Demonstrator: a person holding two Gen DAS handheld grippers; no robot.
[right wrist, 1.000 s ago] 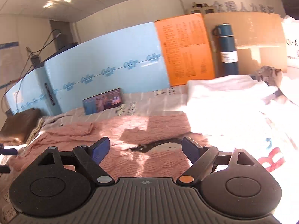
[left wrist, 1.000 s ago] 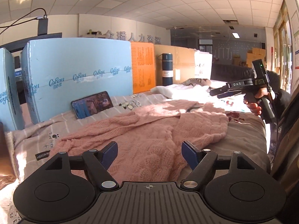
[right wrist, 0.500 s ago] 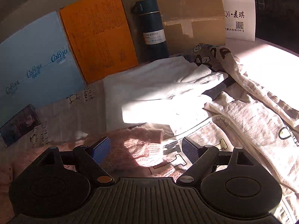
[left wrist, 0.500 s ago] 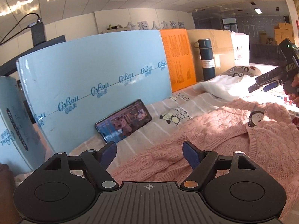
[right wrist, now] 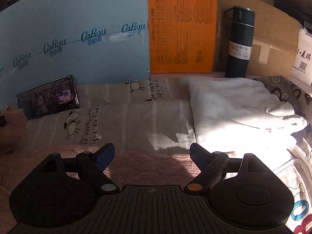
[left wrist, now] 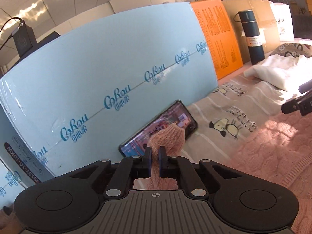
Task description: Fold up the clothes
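A pink knit sweater (left wrist: 273, 146) lies spread on the printed bedsheet (left wrist: 230, 105). My left gripper (left wrist: 154, 150) is closing its jaws, and the blue pads pinch the sweater's ribbed cuff (left wrist: 167, 138), which bulges out past the fingertips in front of the phone. In the right wrist view my right gripper (right wrist: 152, 152) stands open just above the sweater's far edge (right wrist: 148, 165), with only knit fabric below the gap. The same gripper's black tip (left wrist: 298, 101) shows at the right edge of the left wrist view.
A phone (right wrist: 48, 99) leans on the blue foam board (right wrist: 78, 29). Behind stand an orange board (right wrist: 181, 25), a dark vacuum bottle (right wrist: 240, 42) and cardboard. White folded cloth (right wrist: 234, 107) and printed garments lie to the right.
My left gripper swung left to the sweater's sleeve end near the phone and closed on the cuff. My right gripper moved to the sweater's far edge, still open.
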